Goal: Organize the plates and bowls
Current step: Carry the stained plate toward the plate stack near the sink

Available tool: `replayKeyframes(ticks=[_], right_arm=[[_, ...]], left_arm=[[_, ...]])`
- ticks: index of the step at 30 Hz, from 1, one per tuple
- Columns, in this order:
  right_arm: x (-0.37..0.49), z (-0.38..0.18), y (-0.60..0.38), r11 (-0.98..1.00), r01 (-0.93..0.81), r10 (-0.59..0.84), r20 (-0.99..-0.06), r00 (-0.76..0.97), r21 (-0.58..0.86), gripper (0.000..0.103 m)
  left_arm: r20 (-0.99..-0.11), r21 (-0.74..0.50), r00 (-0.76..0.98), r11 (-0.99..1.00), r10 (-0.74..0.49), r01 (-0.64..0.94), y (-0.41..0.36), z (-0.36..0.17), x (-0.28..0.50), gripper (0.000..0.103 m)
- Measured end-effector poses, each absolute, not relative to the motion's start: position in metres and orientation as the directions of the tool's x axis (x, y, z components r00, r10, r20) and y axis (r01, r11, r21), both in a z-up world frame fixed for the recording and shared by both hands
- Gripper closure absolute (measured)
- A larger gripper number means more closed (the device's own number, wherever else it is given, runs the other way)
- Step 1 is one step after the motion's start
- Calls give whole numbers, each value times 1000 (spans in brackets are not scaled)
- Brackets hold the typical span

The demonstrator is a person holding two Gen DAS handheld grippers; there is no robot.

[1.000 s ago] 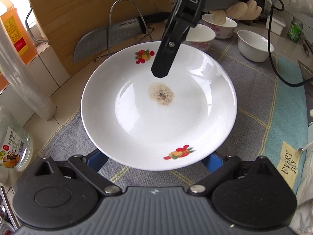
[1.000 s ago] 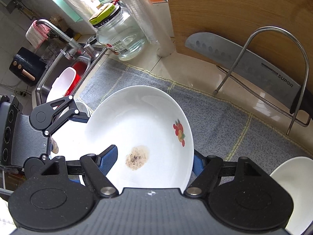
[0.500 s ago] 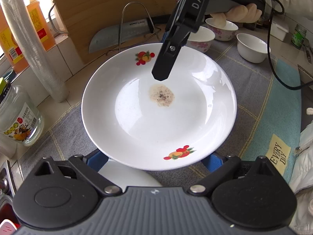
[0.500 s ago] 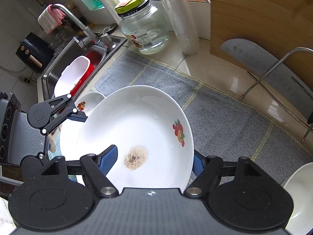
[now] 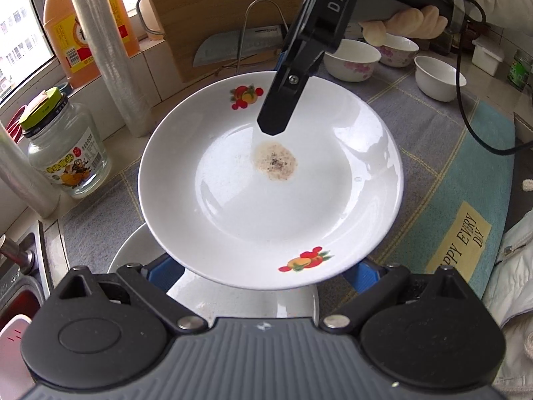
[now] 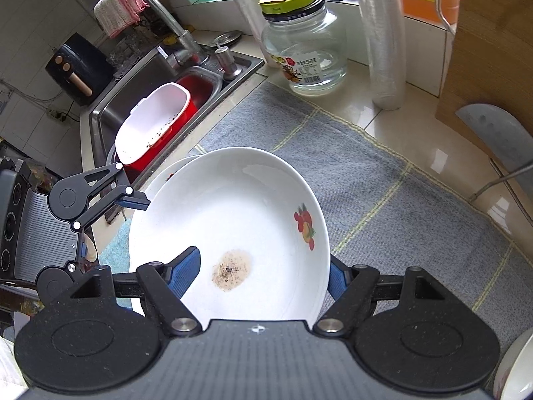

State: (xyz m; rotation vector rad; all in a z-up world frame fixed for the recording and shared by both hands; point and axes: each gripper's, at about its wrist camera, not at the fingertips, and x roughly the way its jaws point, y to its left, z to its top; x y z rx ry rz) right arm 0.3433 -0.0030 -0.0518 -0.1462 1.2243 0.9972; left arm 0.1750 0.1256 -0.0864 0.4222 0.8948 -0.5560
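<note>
The right tool [image 6: 263, 263] is gripping a white plate [image 6: 233, 206] painted with fruit motifs: one blue-padded finger [image 6: 186, 266] is lying on the inside of the plate near a brown speckled stain [image 6: 231, 268], and the other is sitting against the underside of the rim, so the tool is clenched on the plate's wall. From the left wrist view the same tool is reaching in from above, its black finger [image 5: 276, 113] pressing down just beside the stain, with a person's hand [image 5: 409, 21] wrapping the handle behind it. The left tool [image 5: 263, 266] is standing with its fingers spread wide at the opposite rim of the plate [image 5: 266, 206], whose edge is overlapping both blue pads; I cannot tell whether they are pressing on the plate or only lying under it. The plate is hanging tilted above a second white plate [image 5: 140, 256], which is lying on a grey checked mat [image 6: 366, 200] on the desk, close to the sink [image 6: 110, 113]. Three small white bowls [image 5: 351, 60] are sitting well apart from the plates at the far end of the mat. A glass jar [image 5: 66, 156] with a yellow-green lid is standing near the mat's edge, and a cleaver [image 5: 233, 45] is leaning against a wooden cutting board [image 5: 216, 10].
</note>
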Motion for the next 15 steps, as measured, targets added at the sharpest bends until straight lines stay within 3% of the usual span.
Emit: replayKeyframes(ticks=[15], right_arm=[[327, -56, 59, 527, -743, 562, -825, -58, 411, 22]], left_arm=[[-833, 119, 510, 830, -216, 545, 171, -88, 147, 4]])
